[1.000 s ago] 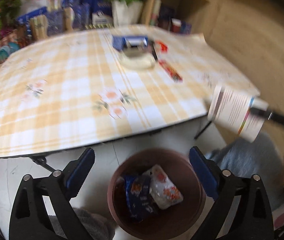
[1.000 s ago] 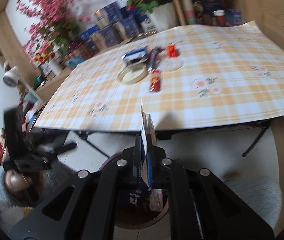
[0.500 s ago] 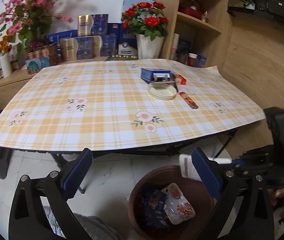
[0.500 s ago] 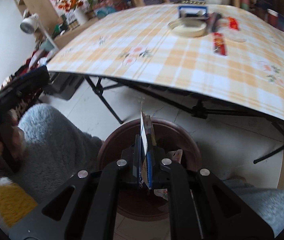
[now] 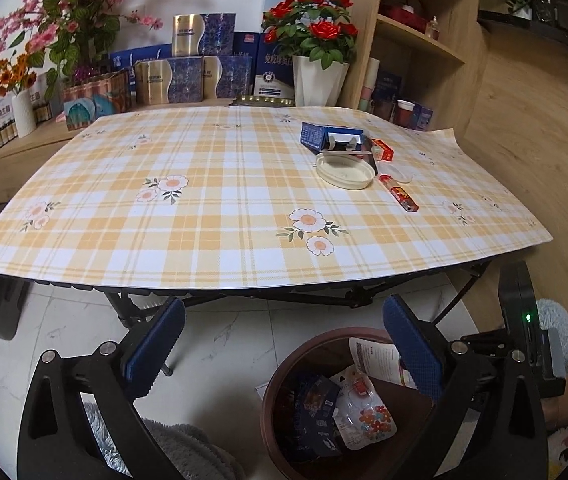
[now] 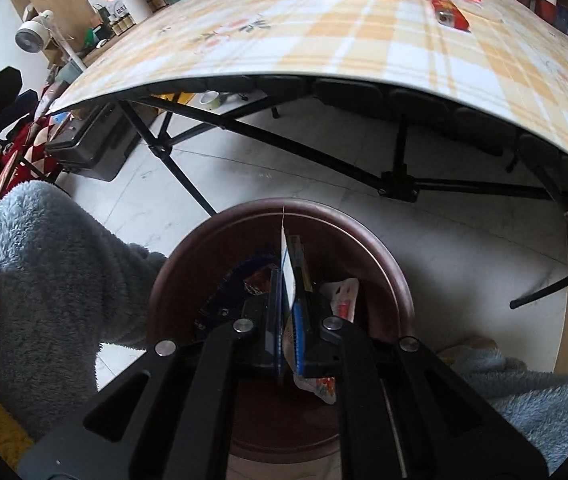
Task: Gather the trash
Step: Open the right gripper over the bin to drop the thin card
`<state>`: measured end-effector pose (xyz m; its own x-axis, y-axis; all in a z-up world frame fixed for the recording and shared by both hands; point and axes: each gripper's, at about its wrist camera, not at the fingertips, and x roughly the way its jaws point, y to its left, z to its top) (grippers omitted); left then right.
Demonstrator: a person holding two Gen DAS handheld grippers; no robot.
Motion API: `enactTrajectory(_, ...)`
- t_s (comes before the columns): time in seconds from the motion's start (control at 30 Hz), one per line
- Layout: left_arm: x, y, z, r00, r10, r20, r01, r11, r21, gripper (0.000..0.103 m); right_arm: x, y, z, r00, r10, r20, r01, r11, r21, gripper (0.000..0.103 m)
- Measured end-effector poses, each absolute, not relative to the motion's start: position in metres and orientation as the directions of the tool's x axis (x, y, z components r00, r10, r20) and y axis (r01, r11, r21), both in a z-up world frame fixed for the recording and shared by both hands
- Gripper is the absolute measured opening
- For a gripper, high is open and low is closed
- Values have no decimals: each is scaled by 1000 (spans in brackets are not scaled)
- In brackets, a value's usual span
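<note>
Right gripper (image 6: 288, 280) fingers clamped on a flat printed packet (image 6: 290, 268), poised over the brown bin (image 6: 388, 264) (wrappers inside). Left gripper (image 5: 284, 344) fingers spread, empty, beside the desk (image 5: 211, 216).

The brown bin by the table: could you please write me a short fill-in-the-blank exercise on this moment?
1. The right gripper is shut on a flat ____.
2. It hangs over the brown bin, which stands on the ____.
3. The left gripper holds nothing; its fingers stand ____.
4. The cream lid lies on the ____.

Missing: wrapper; floor; open; table
</note>
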<state>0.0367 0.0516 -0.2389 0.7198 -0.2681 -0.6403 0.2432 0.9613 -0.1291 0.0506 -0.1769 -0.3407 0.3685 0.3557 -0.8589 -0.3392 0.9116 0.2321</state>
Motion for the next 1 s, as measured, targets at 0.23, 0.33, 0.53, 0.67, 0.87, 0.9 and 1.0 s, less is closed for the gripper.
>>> enactTrajectory(0.23, 41, 57, -241, 712, -264, -650, 217, 964, -153, 97, 50, -183, -340, 383, 338, -860, -307, 924, 226, 9)
enactTrajectory(0.33, 41, 57, -241, 714, -263, -649, 218, 964, -152, 97, 52, -184, -341, 384, 334, -861, -297, 928, 227, 9)
enactTrajectory(0.53, 40, 58, -241, 714, -263, -649, 217, 964, -152, 97, 51, -177, -343, 362, 354, -862, -322, 915, 241, 15)
enactTrajectory(0.67, 39, 58, -240, 715, -263, -648, 216, 964, -153, 97, 48, -170, -341, 351, 382, -855, -362, 897, 252, 46)
enactTrajectory(0.87, 39, 59, -240, 717, -262, -646, 213, 965, -155, 97, 48, -170, -338, 370, 371, -852, -363, 902, 236, 90)
enactTrajectory(0.9, 38, 60, -239, 718, -262, -646, 211, 965, -156, 97, 49, -171, -337, 378, 368, -850, -356, 905, 233, 95)
enactTrajectory(1.0, 38, 62, -238, 719, -261, -644, 201, 965, -167, 97, 50, -175, -334, 399, 356, -845, -338, 914, 225, 97)
